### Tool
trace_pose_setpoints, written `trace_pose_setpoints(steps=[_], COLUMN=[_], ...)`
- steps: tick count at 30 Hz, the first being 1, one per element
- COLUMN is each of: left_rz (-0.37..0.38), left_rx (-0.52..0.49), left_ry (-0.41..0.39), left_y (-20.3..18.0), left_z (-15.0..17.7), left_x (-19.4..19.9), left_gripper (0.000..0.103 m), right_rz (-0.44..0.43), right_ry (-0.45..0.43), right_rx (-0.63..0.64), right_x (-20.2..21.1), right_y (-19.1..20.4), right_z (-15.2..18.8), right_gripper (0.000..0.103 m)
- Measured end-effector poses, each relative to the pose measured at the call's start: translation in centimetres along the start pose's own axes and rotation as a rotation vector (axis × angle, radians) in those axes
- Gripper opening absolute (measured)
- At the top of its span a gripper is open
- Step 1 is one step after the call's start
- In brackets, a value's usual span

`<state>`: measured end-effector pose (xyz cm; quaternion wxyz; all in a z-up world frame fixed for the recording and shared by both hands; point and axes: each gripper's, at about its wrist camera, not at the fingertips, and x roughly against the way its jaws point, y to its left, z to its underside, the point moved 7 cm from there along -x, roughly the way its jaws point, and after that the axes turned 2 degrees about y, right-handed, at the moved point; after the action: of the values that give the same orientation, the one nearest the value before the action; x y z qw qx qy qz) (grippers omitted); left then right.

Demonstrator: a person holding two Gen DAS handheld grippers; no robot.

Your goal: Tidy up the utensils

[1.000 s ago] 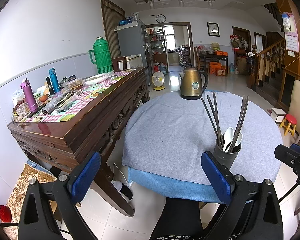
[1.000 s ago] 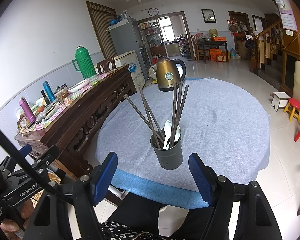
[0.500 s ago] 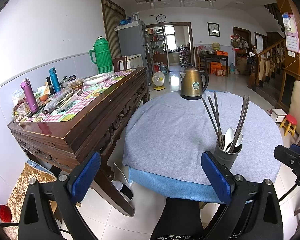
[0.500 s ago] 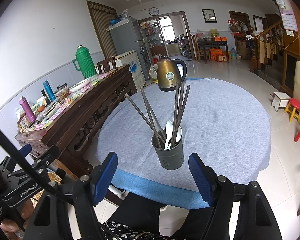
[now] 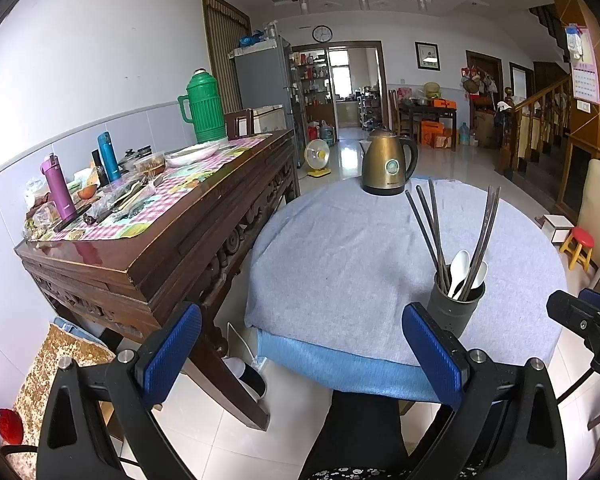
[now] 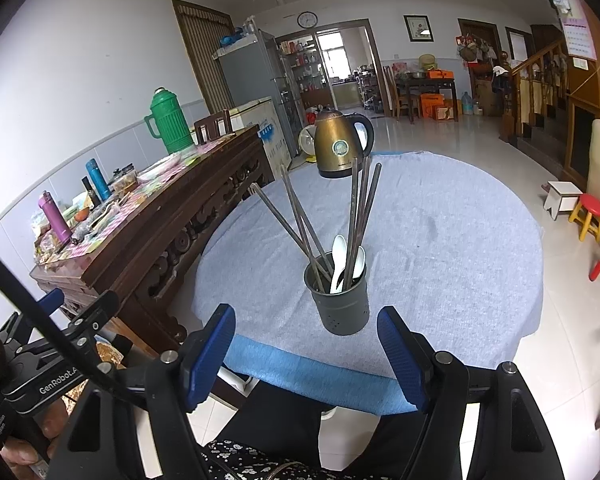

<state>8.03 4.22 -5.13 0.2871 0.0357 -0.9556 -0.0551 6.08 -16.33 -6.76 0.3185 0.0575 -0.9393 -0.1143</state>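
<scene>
- right gripper (image 6: pixel 306 354): jaws wide apart, nothing between the blue pads (image 6: pixel 210 354), holding nothing. sits short of the table's near edge, lined up with the utensil holder.
- left gripper (image 5: pixel 300 354): jaws also spread wide, empty. it is off to the left of the holder, over the gap between the round table and the wooden sideboard (image 5: pixel 152 240).
- utensil holder (image 6: pixel 338 300): dark grey cylinder with small holes low on its wall, upright on the grey tablecloth (image 6: pixel 440 240), near the table's front edge. in the left wrist view it shows just beyond the left gripper's right pad (image 5: pixel 432 354); no contact visible.
- contents: long dark chopsticks (image 6: pixel 358 208) fanned out, some leaning left and some standing near upright, plus two white spoons (image 6: pixel 338 260) bowl-up among them.
- nothing else loose on the cloth that i can see except a brass-coloured electric kettle (image 6: pixel 340 144) at the far edge, well apart from the holder.
- blue underlayer (image 6: pixel 300 372) shows below the grey cloth at the front edge.
- sideboard carries a green thermos (image 5: pixel 202 108), purple bottle (image 5: pixel 56 188), teal bottle (image 5: pixel 108 156) and mixed clutter on a checked mat; too small to itemise.
- person's dark trouser legs (image 6: pixel 284 420) visible under the table edge; a hand (image 6: pixel 32 444) grips the left gripper's handle at the lower left of the right wrist view.
</scene>
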Motion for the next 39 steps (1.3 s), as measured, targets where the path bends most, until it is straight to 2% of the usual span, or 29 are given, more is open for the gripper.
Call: trace_pose_setpoints(steps=[39], left_rz=[0.001], left_rx=[0.005], left_ry=[0.017], left_y=[0.31], left_z=[0.51], left_x=[-0.28], left_gripper=[0.1], right_rz=[-0.002], right_ry=[0.011], right_rx=[-0.001], right_x=[-0.48], right_y=[0.24], right_z=[0.51], right_gripper=[0.077])
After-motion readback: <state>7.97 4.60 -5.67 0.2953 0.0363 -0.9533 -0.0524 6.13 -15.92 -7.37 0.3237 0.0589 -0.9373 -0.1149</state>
